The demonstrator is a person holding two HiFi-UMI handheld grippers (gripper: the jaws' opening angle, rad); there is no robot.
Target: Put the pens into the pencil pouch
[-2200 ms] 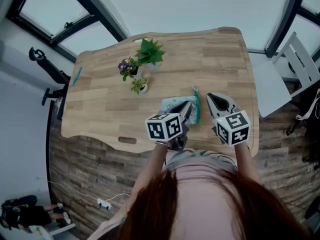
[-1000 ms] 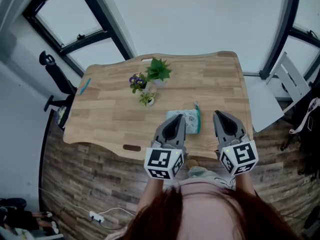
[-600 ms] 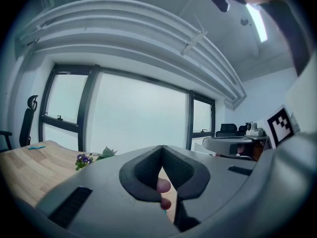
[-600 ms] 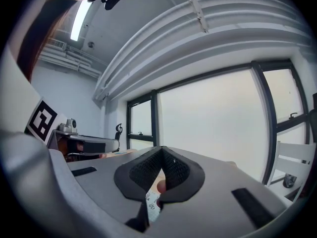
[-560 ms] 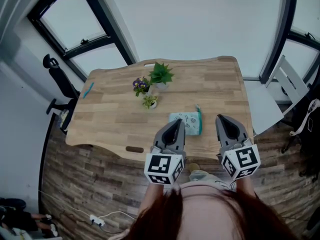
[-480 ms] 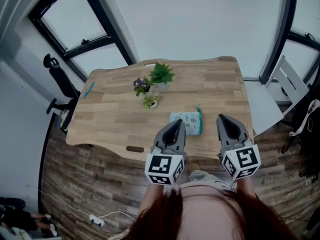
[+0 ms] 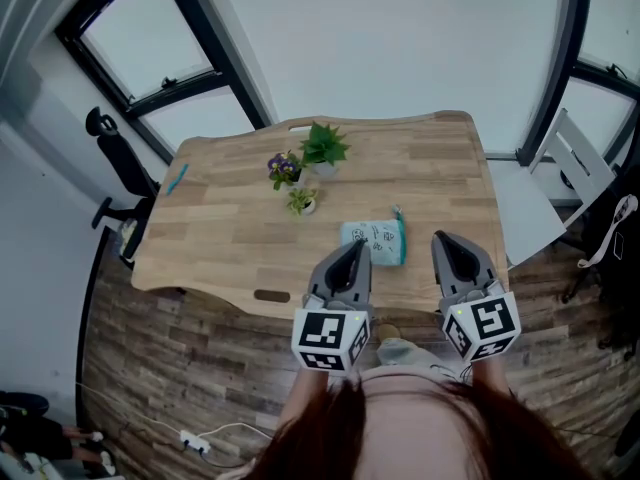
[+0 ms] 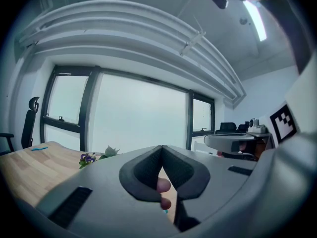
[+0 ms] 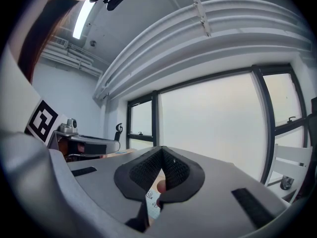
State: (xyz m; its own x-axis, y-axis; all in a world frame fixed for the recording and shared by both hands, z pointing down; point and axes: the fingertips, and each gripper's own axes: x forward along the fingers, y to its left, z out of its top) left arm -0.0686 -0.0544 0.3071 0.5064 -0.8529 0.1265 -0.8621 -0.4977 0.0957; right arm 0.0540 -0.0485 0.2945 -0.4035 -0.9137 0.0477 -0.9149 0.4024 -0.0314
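A pale teal printed pencil pouch (image 7: 372, 240) lies on the wooden table (image 7: 230, 238), near its front edge, with a darker teal strip along its right side. One blue pen (image 7: 177, 178) rests far off at the table's left edge and shows as a small blue streak (image 8: 38, 147) in the left gripper view. My left gripper (image 7: 354, 251) is shut and empty, just left of the pouch and nearer me. My right gripper (image 7: 444, 241) is also shut and empty, to the right of the pouch. A bit of the pouch (image 9: 153, 201) shows below the right jaws.
Three small potted plants (image 7: 322, 149) (image 7: 283, 168) (image 7: 302, 202) stand behind the pouch toward the table's middle. A black office chair (image 7: 108, 148) is at the left, a white chair (image 7: 578, 163) at the right. A power strip with cable (image 7: 190, 438) lies on the wood floor.
Both grippers have drawn back from the pouch toward me and stayed shut. The left one stood over the pouch two seconds ago; it is now clear of it.
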